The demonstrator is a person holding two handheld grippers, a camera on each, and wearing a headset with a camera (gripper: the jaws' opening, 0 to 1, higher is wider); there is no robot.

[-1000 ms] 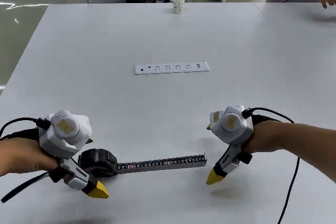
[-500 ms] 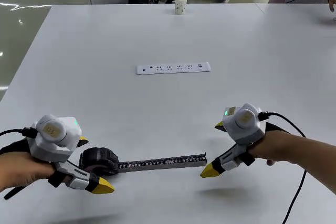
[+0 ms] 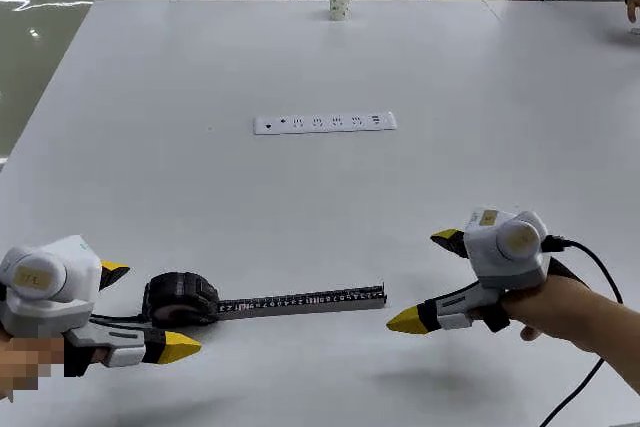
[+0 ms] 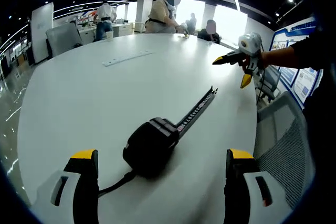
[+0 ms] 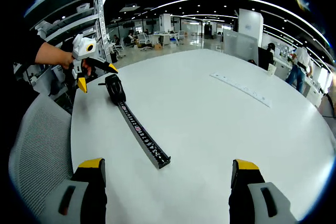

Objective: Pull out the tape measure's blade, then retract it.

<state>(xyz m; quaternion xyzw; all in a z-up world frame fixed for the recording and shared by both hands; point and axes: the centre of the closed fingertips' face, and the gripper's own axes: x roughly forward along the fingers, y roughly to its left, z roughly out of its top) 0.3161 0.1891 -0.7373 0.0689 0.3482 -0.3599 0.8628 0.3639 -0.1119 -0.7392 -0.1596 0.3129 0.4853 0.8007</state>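
On table: tape blade out, rear cord | L hand-held gripper, R hand-held gripper open, empty

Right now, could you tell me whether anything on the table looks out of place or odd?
Nothing looks spilled or damaged. The one loose end is the tape measure: its blade lies extended flat on the table, with the left gripper open near it and the right gripper open, clear of the tip.
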